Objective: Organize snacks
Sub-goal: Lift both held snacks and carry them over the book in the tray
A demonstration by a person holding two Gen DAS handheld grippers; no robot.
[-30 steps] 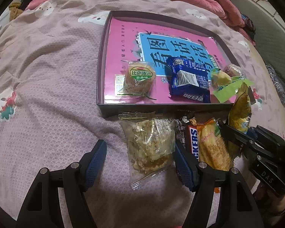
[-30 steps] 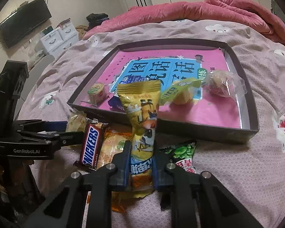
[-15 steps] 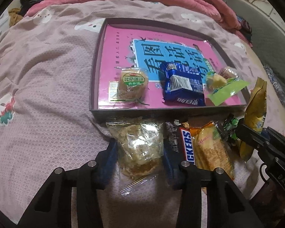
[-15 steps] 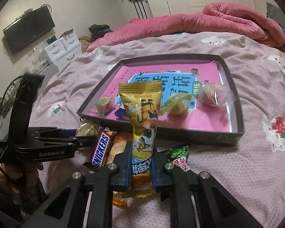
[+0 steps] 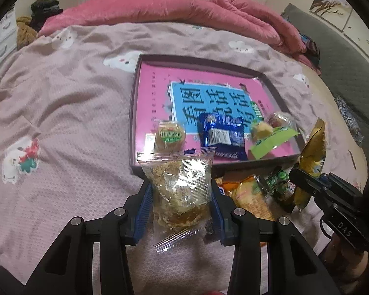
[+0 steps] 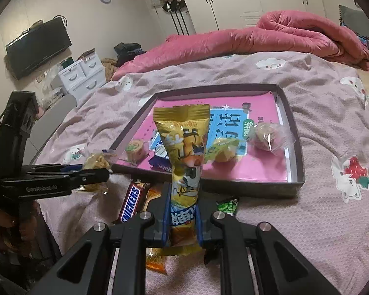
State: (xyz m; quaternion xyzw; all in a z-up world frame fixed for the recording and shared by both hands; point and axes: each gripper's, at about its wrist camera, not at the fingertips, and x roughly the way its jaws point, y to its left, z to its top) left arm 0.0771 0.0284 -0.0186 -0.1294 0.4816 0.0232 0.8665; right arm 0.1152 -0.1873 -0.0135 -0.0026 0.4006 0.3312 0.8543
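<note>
From the left wrist view, the left claw (image 5: pixel 180 205) is clamped on a clear packet of crumbly biscuit (image 5: pixel 179 184); its blue pads press the packet's two sides and the packet stands up between them, clear of the bedspread (image 5: pixel 61 103). Its jaws have just been closing onto this packet. Beyond it lies the dark shallow box (image 5: pixel 132 113) with a pink and blue book cover as its floor. Inside, along the near wall, sit a round green-labelled cake (image 5: pixel 170 136), a blue wrapper (image 5: pixel 221 136) and a yellow sweet on a green wrapper (image 5: pixel 270 137), with a clear-wrapped round snack (image 5: pixel 280 120) behind it. At right, the right claw (image 5: pixel 305 179) grips a yellow snack bag (image 5: pixel 312 157). Between the two claws, on the bed just outside the box, lie an orange packet (image 5: pixel 248 191) and a green pea packet (image 5: pixel 280 184).

From the right wrist view, the right claw (image 6: pixel 183 215) is closed narrowly on the yellow snack bag (image 6: pixel 184 152), which stands upright in front of the box (image 6: pixel 292 132). A Snickers bar (image 6: pixel 131 202) lies on the bed just left of the claw, with the orange packet beside it and the green pea packet (image 6: pixel 227 205) on the right. At far left, the left claw (image 6: pixel 96 174) holds the biscuit packet (image 6: pixel 97 162) off the bed. A pink quilt (image 6: pixel 258 36) is heaped at the far end.
</note>
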